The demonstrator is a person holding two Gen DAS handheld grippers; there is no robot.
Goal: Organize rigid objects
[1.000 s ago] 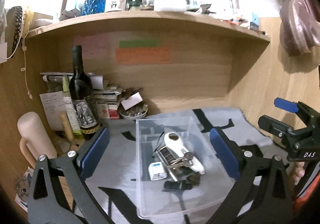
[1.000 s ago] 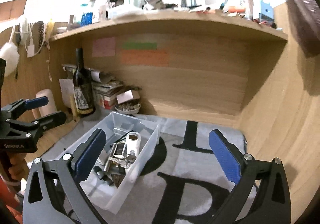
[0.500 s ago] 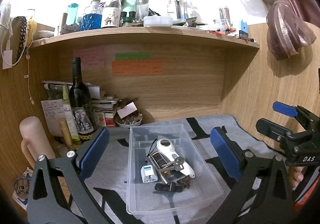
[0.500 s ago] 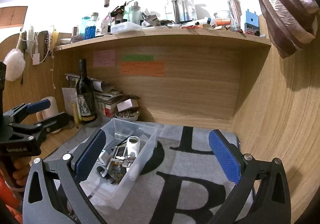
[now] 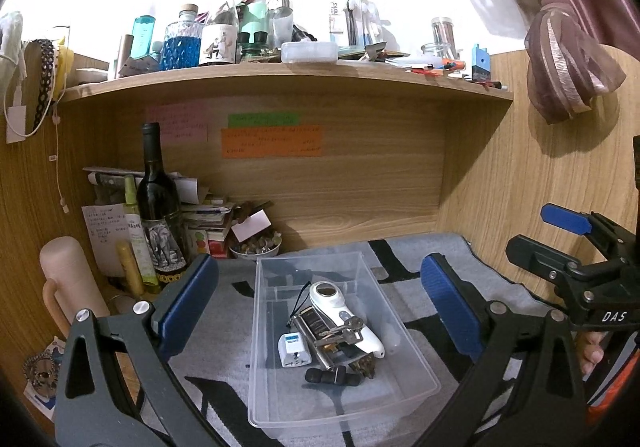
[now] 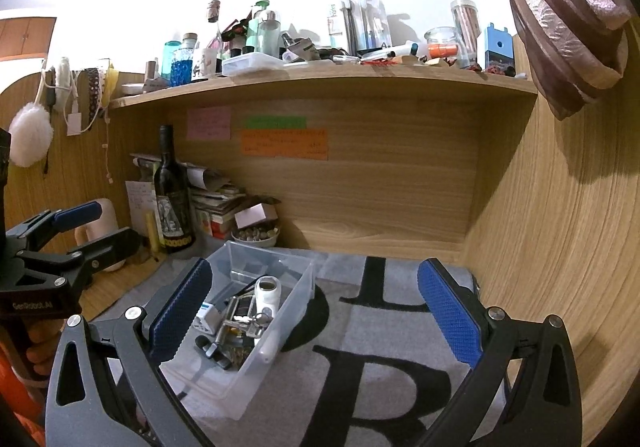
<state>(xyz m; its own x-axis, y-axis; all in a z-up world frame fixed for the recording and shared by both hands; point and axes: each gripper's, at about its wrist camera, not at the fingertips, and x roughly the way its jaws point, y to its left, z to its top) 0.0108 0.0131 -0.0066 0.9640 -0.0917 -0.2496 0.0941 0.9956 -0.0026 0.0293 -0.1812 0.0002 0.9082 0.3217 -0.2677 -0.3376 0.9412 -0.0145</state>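
Left wrist view: we hold our left gripper (image 5: 318,303) with its blue-padded jaws spread wide and gripping nothing, raised above a clear plastic bin (image 5: 416,367) that sits on a grey mat (image 5: 416,251) printed with large black letters. Inside the bin lie a white handheld device (image 5: 344,313), a white travel adapter (image 5: 295,349), a small metal mechanism with keys (image 5: 340,333) and a black cylinder (image 5: 332,376), all bunched together and touching. Our right gripper (image 6: 316,307) also stands wide open and empty, raised over the mat with the bin under its left finger (image 6: 180,315). Behind the bin, against the wooden back wall, stand a dark wine bottle (image 5: 156,207), a stack of books (image 5: 208,223) and a small bowl (image 5: 256,247).
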